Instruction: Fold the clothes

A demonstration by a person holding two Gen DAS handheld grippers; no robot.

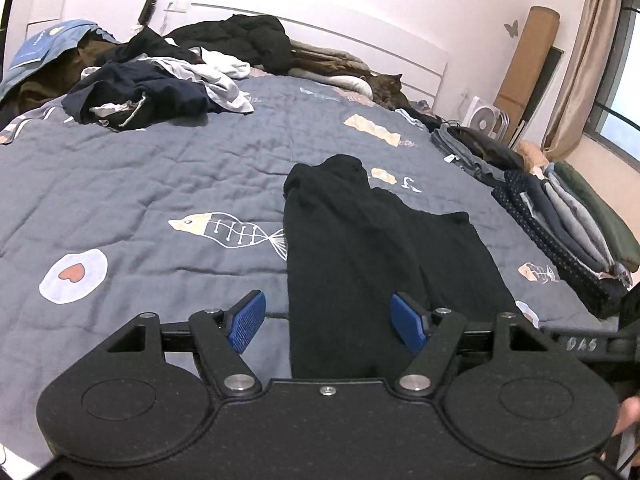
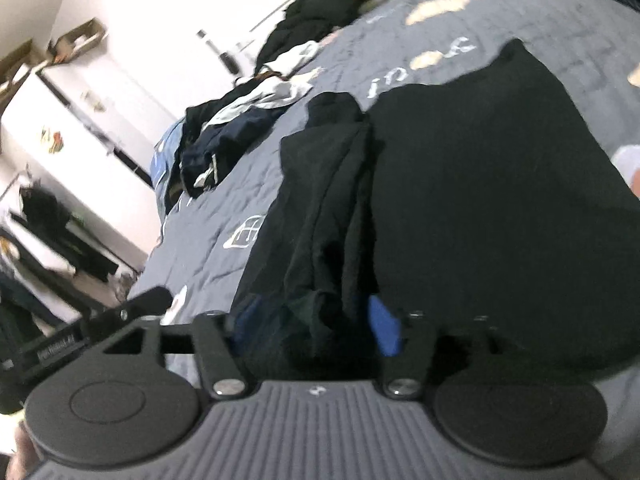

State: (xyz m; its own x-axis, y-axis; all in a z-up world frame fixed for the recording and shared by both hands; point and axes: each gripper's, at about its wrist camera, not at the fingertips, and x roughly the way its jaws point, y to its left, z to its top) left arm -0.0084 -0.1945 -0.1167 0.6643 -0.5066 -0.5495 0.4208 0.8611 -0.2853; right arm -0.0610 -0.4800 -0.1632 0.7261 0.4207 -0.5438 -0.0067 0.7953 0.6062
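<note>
Risk, as judged: the black garment (image 1: 360, 248) lies lengthwise on the grey-blue quilt (image 1: 140, 184), partly folded, with a bunched ridge along its left side. A lift from that bunched edge could pick up uneven layers and drag the fold crooked. A pull could also ruck the quilt beneath it.

Left gripper (image 1: 328, 322): blue pads (image 1: 246, 322) stand well apart, one over the quilt, one over the garment; nothing is clamped between them.

Right gripper (image 2: 316, 326): blurred view. Jaws partly apart, a bunch of black cloth lying between them; whether the pads press on it cannot be told.

Unsorted clothes (image 1: 152, 88) lie heaped at the far left; folded stack (image 1: 560, 208) along the quilt's right edge
</note>
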